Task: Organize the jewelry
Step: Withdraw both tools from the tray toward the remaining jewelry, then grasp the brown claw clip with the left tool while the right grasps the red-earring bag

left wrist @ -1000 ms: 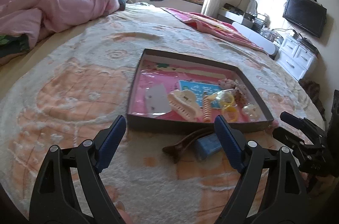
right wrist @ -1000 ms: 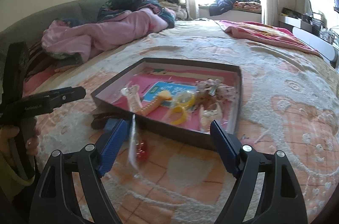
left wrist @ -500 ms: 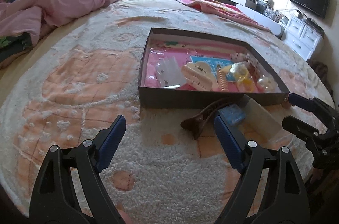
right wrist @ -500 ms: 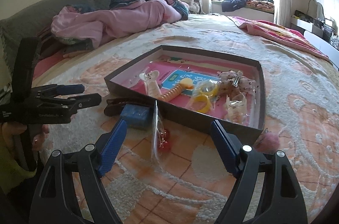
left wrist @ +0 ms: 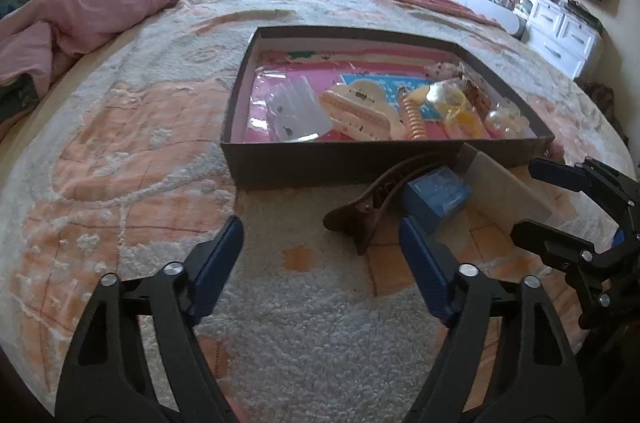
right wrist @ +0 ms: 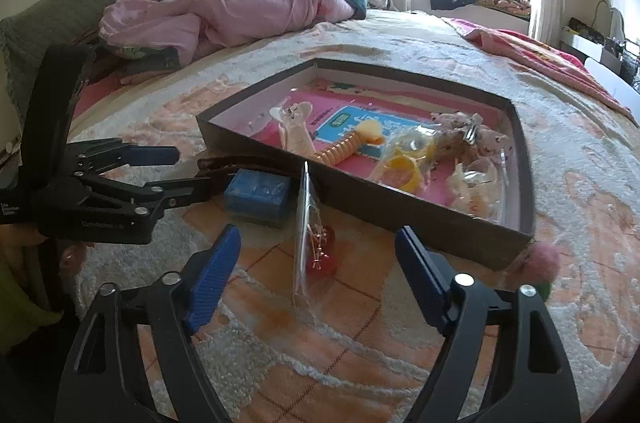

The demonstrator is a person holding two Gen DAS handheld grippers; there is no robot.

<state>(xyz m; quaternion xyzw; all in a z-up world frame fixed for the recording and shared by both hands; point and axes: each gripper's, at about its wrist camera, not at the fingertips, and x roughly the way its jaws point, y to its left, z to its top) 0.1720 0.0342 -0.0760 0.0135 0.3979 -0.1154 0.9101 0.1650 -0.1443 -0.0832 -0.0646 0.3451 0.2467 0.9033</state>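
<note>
Both tools held low over the bed blanket [left wrist: 120, 151], facing a shallow dark tray [left wrist: 344, 163] that sits on it. Left tool [left wrist: 322, 255]: blue pads spread wide apart, gripping nothing; brown hair clip [left wrist: 376, 207] lies on the blanket just ahead of it, between the pads and the tray's near wall. Right tool [right wrist: 318, 263]: pads likewise wide apart, empty; a clear plastic packet [right wrist: 310, 235] holding small red jewelry stands on edge on the blanket between the pads, leaning against the tray's outer wall. Small blue box [right wrist: 258, 197] sits just left of the packet, beside the hair clip, outside the tray. Pink pompom [right wrist: 542, 261] rests on the blanket at the tray's near right corner. Inside the tray: cream claw clip [left wrist: 360, 111], orange spiral hair tie [left wrist: 414, 121], yellow rings in a clear bag [left wrist: 460, 111], a clear bag with pale pieces [left wrist: 506, 119] in the right near corner, and a flat clear packet [left wrist: 296, 111] at left, all on a pink liner. Crumpled pink quilt [right wrist: 224, 15] lies at the far side of the bed.
</note>
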